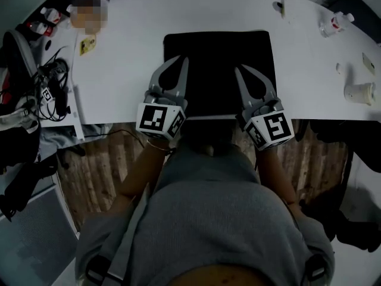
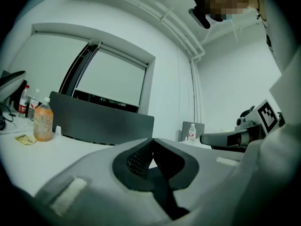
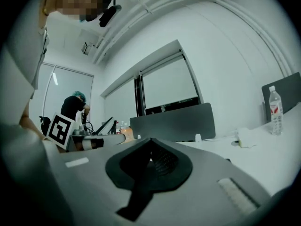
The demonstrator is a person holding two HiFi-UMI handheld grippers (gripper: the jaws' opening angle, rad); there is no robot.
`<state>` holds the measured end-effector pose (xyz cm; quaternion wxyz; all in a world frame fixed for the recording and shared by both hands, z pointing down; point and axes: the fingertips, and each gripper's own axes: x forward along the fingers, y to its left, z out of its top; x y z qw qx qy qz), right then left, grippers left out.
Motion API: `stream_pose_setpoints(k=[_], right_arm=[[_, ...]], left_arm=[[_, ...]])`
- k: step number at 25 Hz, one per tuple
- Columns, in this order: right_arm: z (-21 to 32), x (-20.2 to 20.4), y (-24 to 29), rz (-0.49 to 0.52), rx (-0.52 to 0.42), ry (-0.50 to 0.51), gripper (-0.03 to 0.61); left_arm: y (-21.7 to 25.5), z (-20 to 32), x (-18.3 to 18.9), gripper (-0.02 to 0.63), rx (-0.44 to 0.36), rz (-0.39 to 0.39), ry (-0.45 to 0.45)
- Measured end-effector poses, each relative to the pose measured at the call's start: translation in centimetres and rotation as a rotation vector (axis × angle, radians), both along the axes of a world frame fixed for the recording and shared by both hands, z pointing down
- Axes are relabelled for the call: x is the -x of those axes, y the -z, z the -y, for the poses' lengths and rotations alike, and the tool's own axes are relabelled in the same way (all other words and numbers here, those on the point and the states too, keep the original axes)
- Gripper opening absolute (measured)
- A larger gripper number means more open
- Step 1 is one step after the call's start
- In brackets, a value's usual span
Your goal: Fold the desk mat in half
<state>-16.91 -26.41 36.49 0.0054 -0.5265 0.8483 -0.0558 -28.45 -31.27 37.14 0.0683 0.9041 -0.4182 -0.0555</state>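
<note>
The black desk mat (image 1: 217, 52) lies flat on the white table (image 1: 131, 58) in the head view, its near edge along the table's front edge. My left gripper (image 1: 184, 59) hovers over the mat's near left part, and my right gripper (image 1: 242, 68) over its near right part. Both point away from me. In the left gripper view the left gripper (image 2: 151, 139) is shut with nothing between its tips. The right gripper (image 3: 150, 139) is likewise shut and empty in its own view. The mat is hidden below the jaws in both gripper views.
An orange drink bottle (image 2: 43, 121) and a yellow packet (image 1: 87, 44) stand at the table's left. A paper cup (image 1: 359, 92) and a small bottle (image 1: 336, 22) are at the right. A grey partition (image 2: 101, 121) runs along the far side. Bags and cables (image 1: 36, 82) crowd the left.
</note>
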Motion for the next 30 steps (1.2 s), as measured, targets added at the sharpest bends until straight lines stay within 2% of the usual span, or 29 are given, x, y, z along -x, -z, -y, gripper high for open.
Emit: stream_pose_setpoints(k=[2, 8, 15, 20, 25, 30], right_arm=[[-0.4, -0.3, 0.9, 0.000, -0.016, 0.023, 0.002], [-2.0, -1.3, 2.1, -0.017, -0.052, 0.120, 0.002], [-4.1, -3.3, 3.6, 0.029, -0.086, 0.188, 0.002], [-6.1, -3.5, 4.1, 0.023, -0.096, 0.196, 0.002], [-8.8, -2.6, 4.8, -0.006, -0.116, 0.208, 0.002], [-13.0, -1.5, 5.4, -0.007, -0.117, 0.175, 0.002]], left_arm=[[1.0, -0.7, -0.8, 0.000, -0.021, -0.023, 0.022], [2.7, -2.8, -3.0, 0.000, -0.064, -0.022, 0.097], [2.6, -6.0, -4.7, 0.000, -0.067, 0.023, 0.188], [3.5, -8.7, -5.3, 0.000, -0.075, 0.047, 0.186], [4.8, -11.3, -5.5, 0.000, -0.100, 0.030, 0.168], [5.9, -15.1, -4.5, 0.000, -0.120, 0.019, 0.146]])
